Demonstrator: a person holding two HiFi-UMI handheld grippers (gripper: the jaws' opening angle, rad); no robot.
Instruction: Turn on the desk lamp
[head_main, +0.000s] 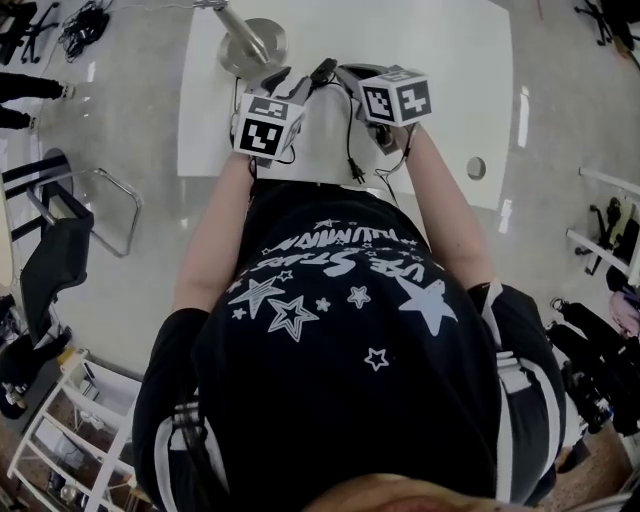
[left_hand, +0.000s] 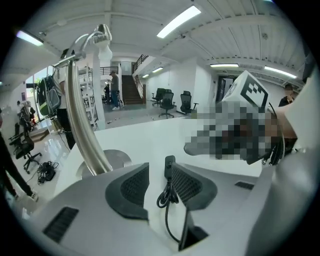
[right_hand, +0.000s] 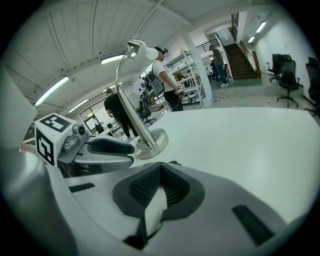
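Observation:
The desk lamp has a round metal base (head_main: 252, 45) at the far left of the white table (head_main: 450, 60). In the left gripper view its curved pole (left_hand: 82, 120) rises from the base (left_hand: 107, 160) to the white head (left_hand: 102, 37). The right gripper view shows the lamp's base (right_hand: 152, 142) and head (right_hand: 142, 50) ahead and to the left. My left gripper (left_hand: 162, 172) (head_main: 285, 82) is open just right of the base. A thin black cable with a small black block (left_hand: 170, 166) sits in its gap, untouched by the pads. My right gripper (right_hand: 161, 170) (head_main: 350, 75) is beside it, with its pads meeting at the tips.
The black cable (head_main: 350, 140) trails toward the table's near edge. A round grommet (head_main: 476, 168) sits in the table at the right. Metal-framed chairs (head_main: 70, 210) stand on the floor to the left. People, shelves and office chairs are in the far room.

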